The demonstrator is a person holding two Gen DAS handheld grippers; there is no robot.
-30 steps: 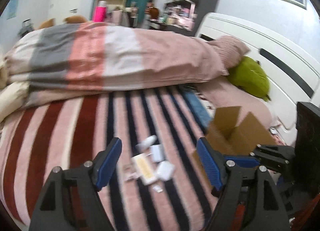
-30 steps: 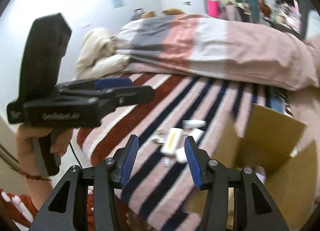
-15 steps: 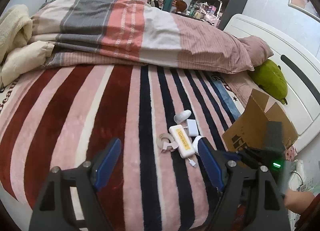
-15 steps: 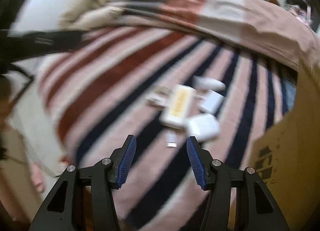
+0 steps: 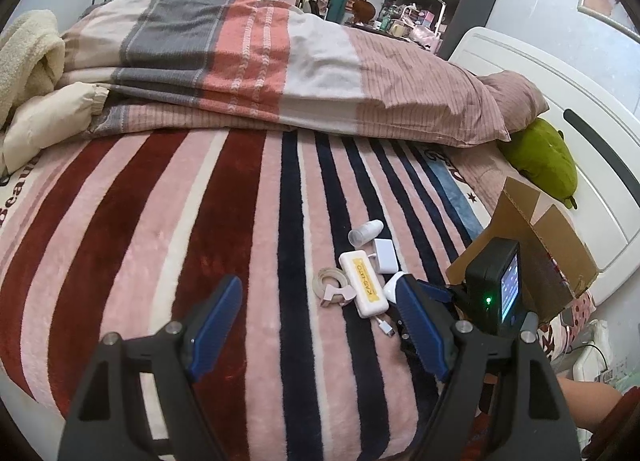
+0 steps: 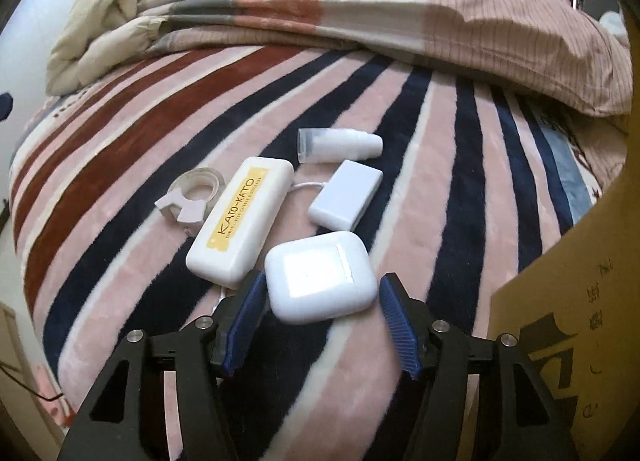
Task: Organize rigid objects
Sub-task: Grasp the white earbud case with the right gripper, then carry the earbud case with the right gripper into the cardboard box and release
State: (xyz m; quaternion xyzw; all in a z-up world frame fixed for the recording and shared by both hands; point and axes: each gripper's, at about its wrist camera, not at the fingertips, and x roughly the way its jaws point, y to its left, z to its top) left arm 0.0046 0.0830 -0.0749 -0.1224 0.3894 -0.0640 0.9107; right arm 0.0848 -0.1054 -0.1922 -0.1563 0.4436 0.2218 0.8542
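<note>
Up close in the right wrist view: white earbud case (image 6: 320, 276) lying flat on the striped blanket (image 6: 120, 133), sitting right between the blue pads of the right gripper (image 6: 322, 321), jaws spread wide on either side, not touching it, nothing grasped. Barely a sliver of that case (image 5: 390, 288) from the left wrist camera, tucked behind the blue pad. Only there though: the whole bed, the folded duvet (image 5: 280, 61), green plush (image 5: 540, 161) by the headboard, shelves at the back, and the open cardboard box (image 5: 552, 245) at the bed's edge. Just the printed box wall (image 6: 580, 321) at the right in the close view.

White KATO-KATO box (image 6: 240, 221) with the yellow label: long axis running diagonally from near-left to far-right, touching or almost touching the case's left corner. Small spray bottle (image 6: 340, 145) on its side, lying crosswise, clear cap to the left. White adapter block (image 6: 346, 195) between bottle and case, thin cable off toward the KATO box. Tape roll (image 6: 192, 197) just left of the box.

Left gripper (image 5: 320, 325) hanging over bare blanket, jaws wide apart, empty.
</note>
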